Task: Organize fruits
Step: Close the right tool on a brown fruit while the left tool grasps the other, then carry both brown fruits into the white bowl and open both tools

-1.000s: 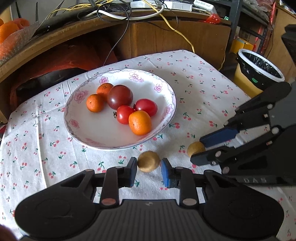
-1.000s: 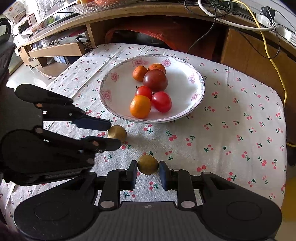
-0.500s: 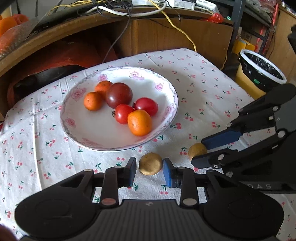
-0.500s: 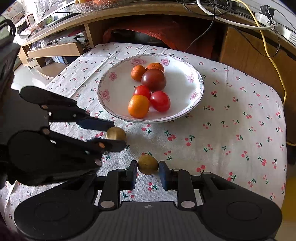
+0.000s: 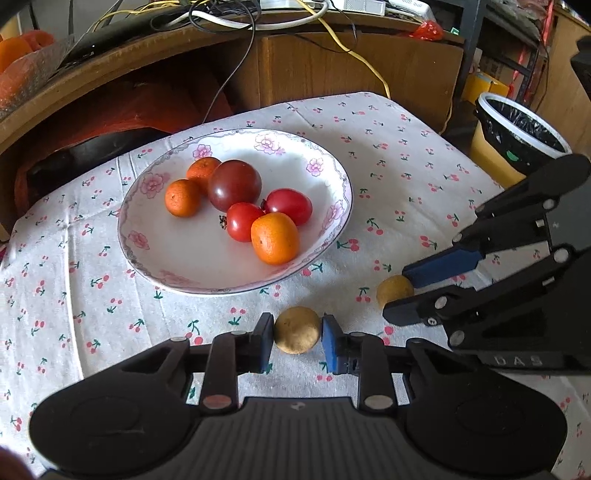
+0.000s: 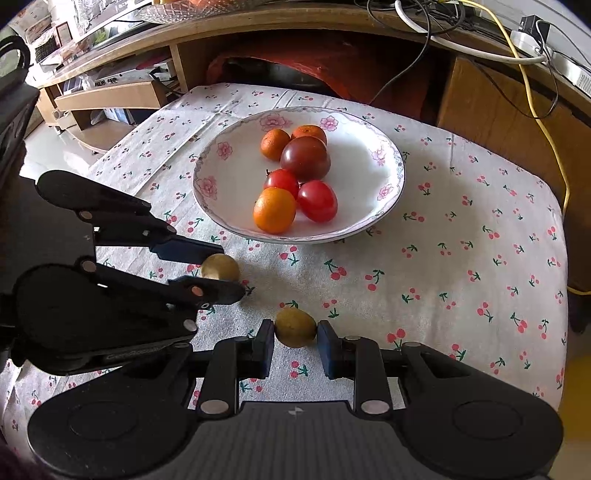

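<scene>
Nearest, the left gripper is clamped on a round tan fruit – the right gripper on another. Beyond, on the cherry-print counter, a flowered plate holds tomatoes and oranges.

Ahead of the jaws a table is spread with a white cloth printed with small red cherries. Beyond its far edge runs a curved wooden desk, its top strewn with black, white and yellow cables, with a wooden cabinet front below it. In the shadowed space under the desk sits something red-orange and dark. Off to the right of the left jaws stands a yellow waste bin lined with a black bag. To the left of the right jaws, low wooden shelves stand on a pale floor. Daylight falls brightly across the cloth.
</scene>
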Demonstrator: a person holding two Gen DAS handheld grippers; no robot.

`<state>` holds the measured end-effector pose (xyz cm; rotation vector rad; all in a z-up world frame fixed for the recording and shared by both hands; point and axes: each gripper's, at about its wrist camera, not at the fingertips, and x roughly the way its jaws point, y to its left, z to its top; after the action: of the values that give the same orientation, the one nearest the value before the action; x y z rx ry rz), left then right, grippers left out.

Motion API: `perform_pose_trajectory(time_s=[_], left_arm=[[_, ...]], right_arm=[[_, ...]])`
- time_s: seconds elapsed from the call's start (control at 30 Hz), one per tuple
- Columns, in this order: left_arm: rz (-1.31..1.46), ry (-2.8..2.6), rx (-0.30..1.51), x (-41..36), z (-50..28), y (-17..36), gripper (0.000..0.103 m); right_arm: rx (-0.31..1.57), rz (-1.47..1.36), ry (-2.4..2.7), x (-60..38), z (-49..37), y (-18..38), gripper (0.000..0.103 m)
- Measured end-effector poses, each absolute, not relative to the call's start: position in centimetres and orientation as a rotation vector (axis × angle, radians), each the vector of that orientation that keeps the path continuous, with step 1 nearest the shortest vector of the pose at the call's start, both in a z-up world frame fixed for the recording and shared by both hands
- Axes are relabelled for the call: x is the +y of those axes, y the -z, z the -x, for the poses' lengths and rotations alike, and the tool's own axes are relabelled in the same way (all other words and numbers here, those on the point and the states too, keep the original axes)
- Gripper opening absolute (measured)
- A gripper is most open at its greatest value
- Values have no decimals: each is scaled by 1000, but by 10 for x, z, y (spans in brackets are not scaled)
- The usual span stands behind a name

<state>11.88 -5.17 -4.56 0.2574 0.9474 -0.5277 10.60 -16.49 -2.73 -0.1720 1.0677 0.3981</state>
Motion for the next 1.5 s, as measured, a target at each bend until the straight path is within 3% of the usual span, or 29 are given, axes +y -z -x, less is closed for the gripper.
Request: perform_pose_trajectory(time_s=[1.5], left_arm=[[-241,405,825,-42,-133,7,36]], right_arm=[[943,173,-339,-150,-125,3,21]])
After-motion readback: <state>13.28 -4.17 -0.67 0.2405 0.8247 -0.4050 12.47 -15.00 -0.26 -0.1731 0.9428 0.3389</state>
